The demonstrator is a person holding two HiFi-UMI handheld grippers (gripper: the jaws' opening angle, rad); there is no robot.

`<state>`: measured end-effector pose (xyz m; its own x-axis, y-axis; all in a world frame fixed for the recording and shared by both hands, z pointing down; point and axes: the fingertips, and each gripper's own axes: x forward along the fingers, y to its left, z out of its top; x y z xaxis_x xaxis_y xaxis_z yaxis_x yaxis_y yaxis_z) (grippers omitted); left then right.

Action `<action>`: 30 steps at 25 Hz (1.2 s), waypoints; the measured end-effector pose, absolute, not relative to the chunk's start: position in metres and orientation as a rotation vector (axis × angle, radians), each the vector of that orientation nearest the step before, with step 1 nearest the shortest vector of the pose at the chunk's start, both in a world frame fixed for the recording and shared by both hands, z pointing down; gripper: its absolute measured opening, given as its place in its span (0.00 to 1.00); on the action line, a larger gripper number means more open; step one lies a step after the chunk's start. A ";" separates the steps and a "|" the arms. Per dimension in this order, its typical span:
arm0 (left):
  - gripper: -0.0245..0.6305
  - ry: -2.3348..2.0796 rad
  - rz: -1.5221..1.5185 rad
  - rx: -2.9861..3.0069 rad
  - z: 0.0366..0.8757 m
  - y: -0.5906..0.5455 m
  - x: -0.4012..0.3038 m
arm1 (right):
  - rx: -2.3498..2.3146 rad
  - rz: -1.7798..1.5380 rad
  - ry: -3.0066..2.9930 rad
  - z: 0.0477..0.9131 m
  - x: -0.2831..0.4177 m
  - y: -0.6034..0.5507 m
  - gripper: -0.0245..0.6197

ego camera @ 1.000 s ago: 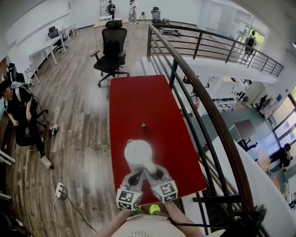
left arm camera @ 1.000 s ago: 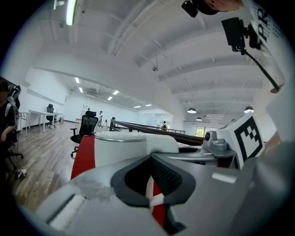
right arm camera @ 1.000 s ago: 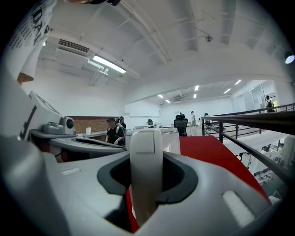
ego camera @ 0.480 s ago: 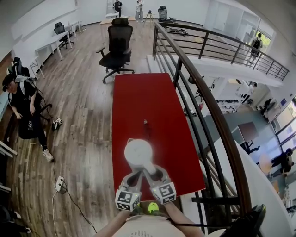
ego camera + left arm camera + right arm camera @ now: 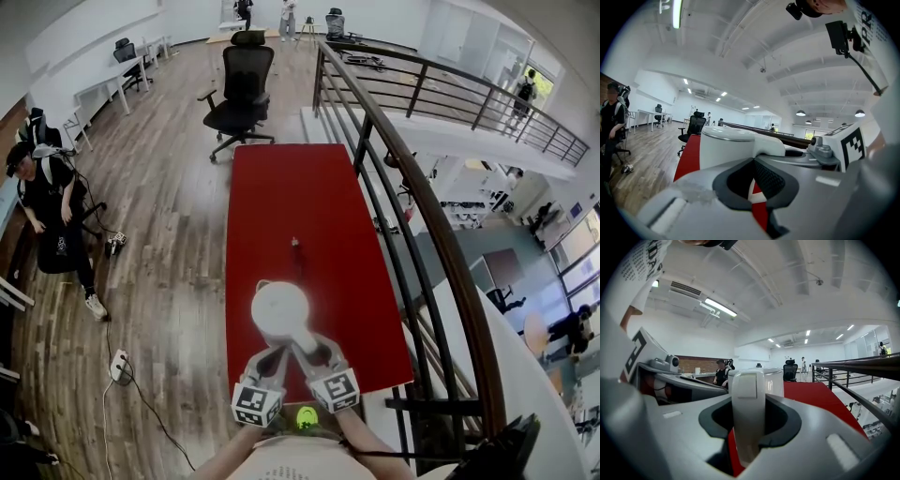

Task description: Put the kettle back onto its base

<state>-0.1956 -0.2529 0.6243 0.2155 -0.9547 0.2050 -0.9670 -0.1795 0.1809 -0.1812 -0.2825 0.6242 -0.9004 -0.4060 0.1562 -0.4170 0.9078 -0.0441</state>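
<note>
R gripper (image 5: pixel 307 345) is clamping the handle (image 5: pixel 749 418) of the white kettle (image 5: pixel 279 307), jaws standing fairly wide around it. L gripper (image 5: pixel 276 352) is sitting just beside; its jaws seem closed, w/ nothing between. Kettle is sitting at near end of red table (image 5: pixel 291 197); 1 black office chair (image 5: pixel 244 84) is standing beyond far end.
</note>
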 end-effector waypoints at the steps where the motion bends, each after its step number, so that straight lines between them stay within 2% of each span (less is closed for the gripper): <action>1: 0.03 -1.810 0.062 2.223 0.625 -0.253 -0.194 | 0.628 0.114 -2.928 0.625 -0.180 -0.282 0.24; 8: 0.03 -1.812 0.066 2.215 0.630 -0.250 -0.187 | 0.606 0.112 -2.867 0.646 -0.171 -0.273 0.24; 30: 0.03 -1.842 0.074 2.185 0.628 -0.251 -0.184 | 0.490 0.175 -2.918 0.640 -0.173 -0.274 0.25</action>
<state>-0.1836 -0.2512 0.6280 0.1847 -0.9581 0.2190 -0.9726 -0.1462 0.1806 -0.1734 -0.2740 0.6398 -0.9302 -0.3123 0.1931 -0.3332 0.9389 -0.0863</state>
